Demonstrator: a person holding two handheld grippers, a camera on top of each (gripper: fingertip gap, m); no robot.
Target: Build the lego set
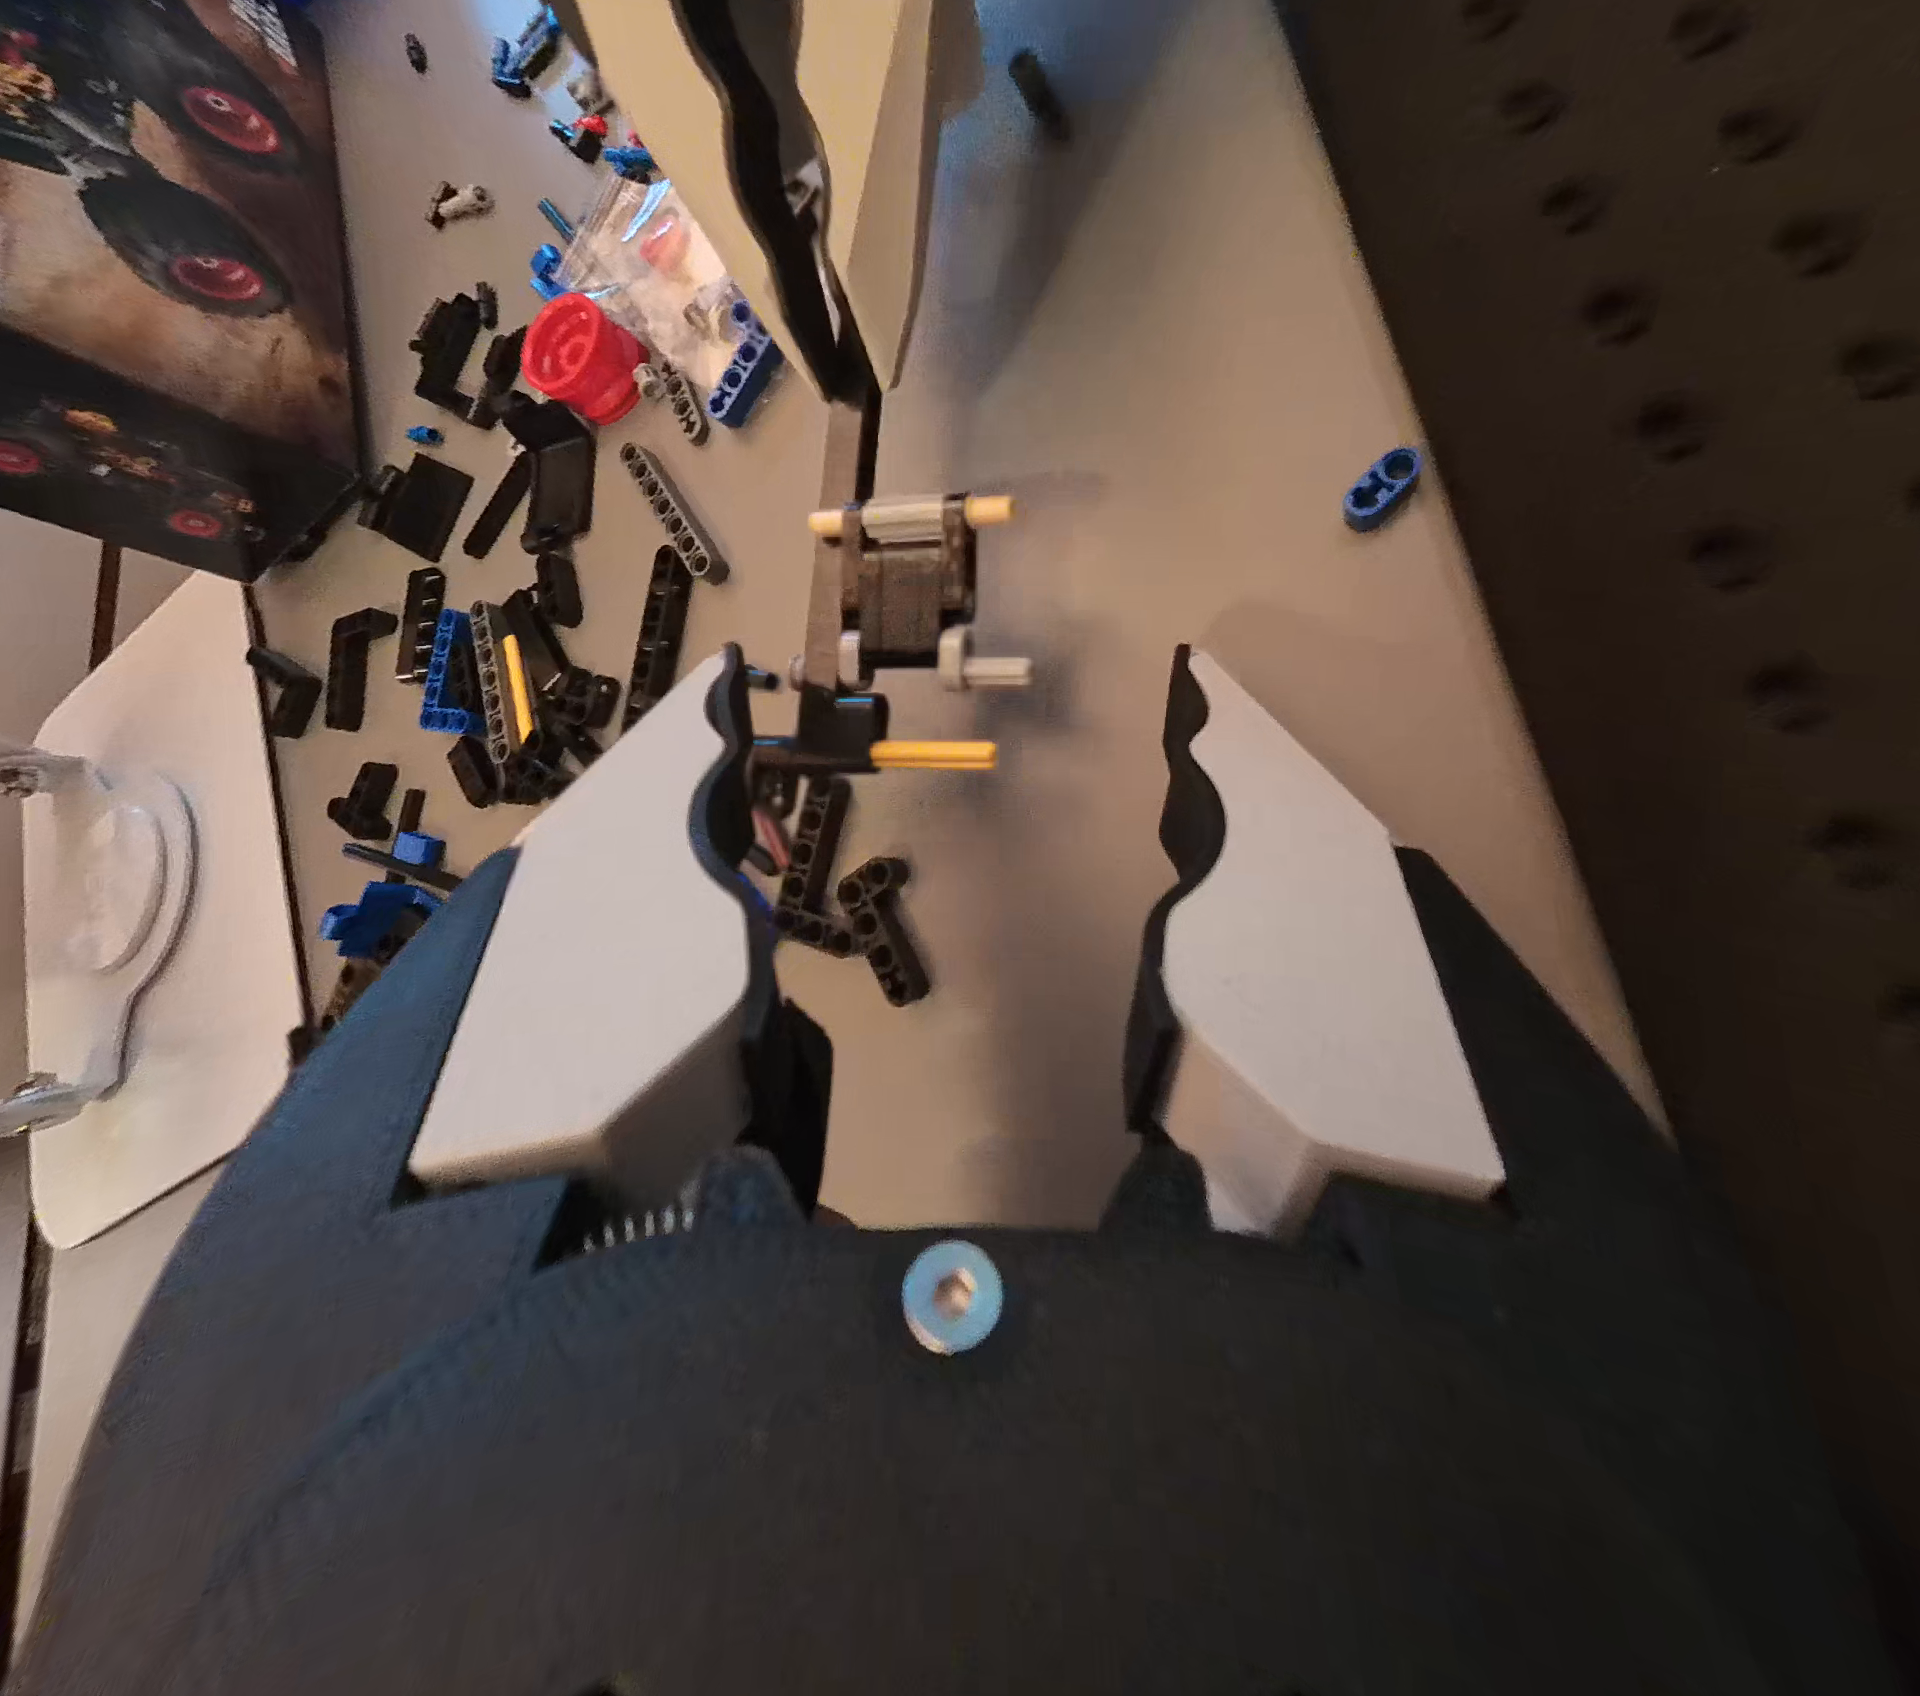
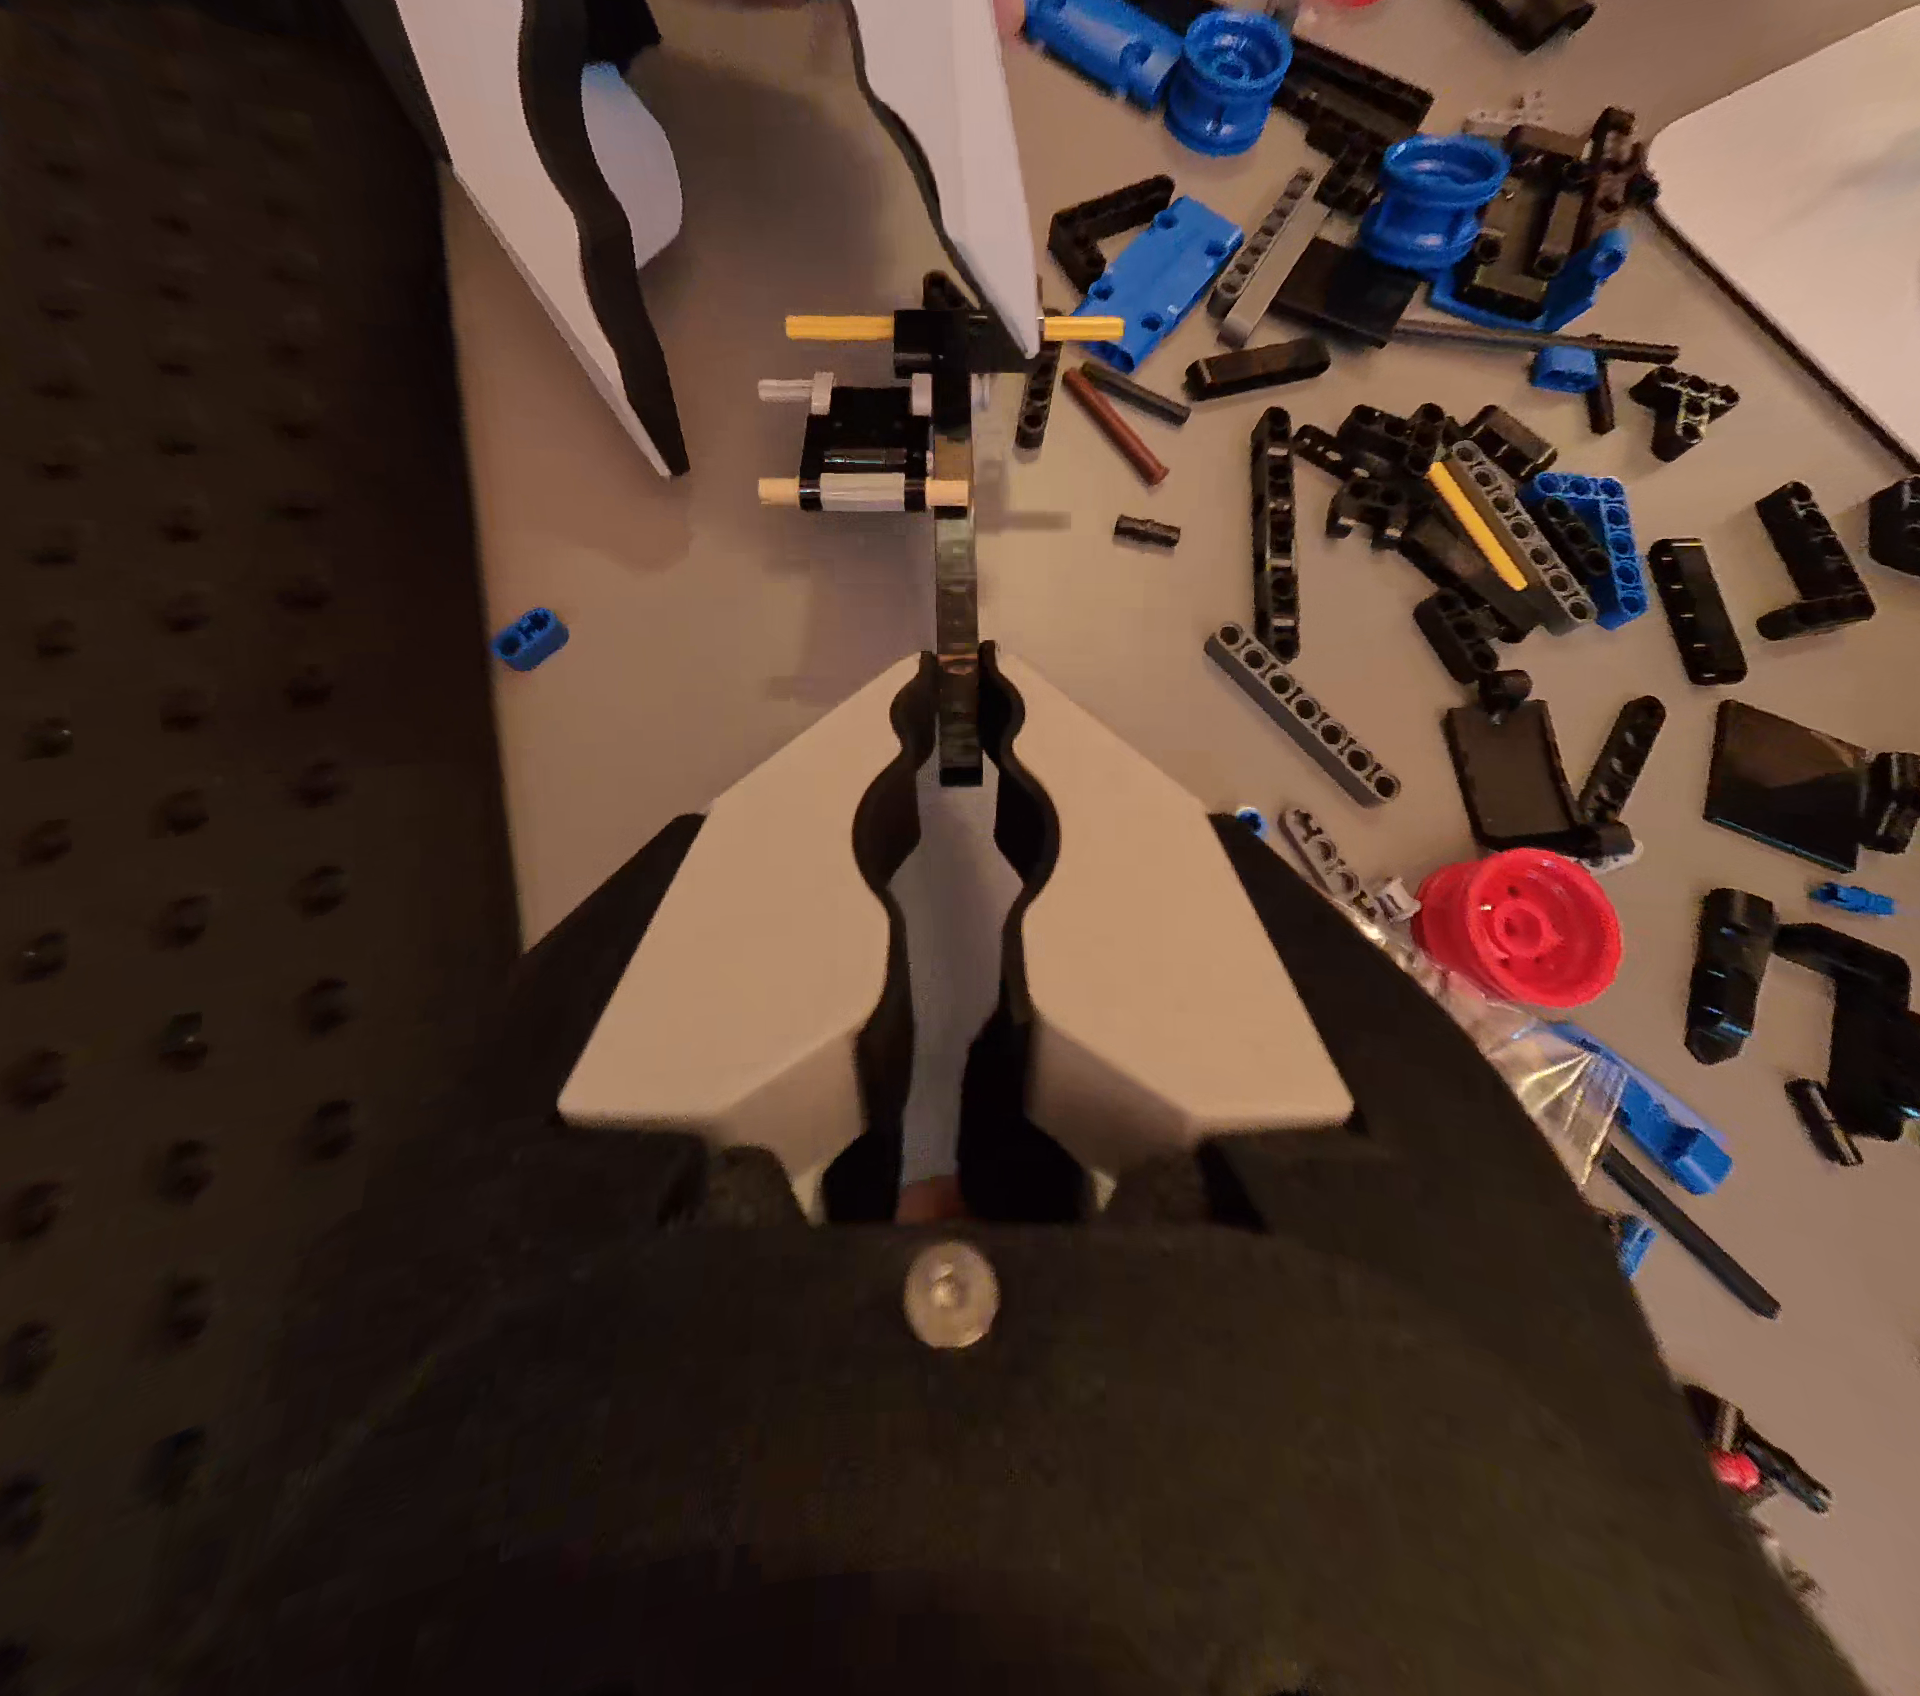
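Observation:
A small lego assembly [image 2: 868, 425] has a long black beam [image 2: 956, 566], a black block, grey and tan pins and a yellow axle [image 2: 836, 327]. My right gripper [image 2: 956, 659] is shut on the near end of the beam and holds the assembly above the grey table [image 2: 665, 607]. My left gripper [image 1: 956, 675] is open, with the assembly [image 1: 904, 576] between its fingers and close to its left finger [image 1: 727, 711]. In the left wrist view the right gripper [image 1: 852, 389] comes in from the top. In the right wrist view the left gripper [image 2: 850, 405] straddles the far end.
Loose black, grey and blue pieces [image 2: 1507, 524] lie in a pile, with red hubs [image 2: 1517, 929] and blue hubs [image 2: 1226, 77]. The set's box [image 1: 156, 296] stands beside them. A small blue link [image 1: 1382, 488] lies alone near a dark studded mat [image 1: 1662, 296]. The tips of one gripper are about 6 cm away from the tips of the other.

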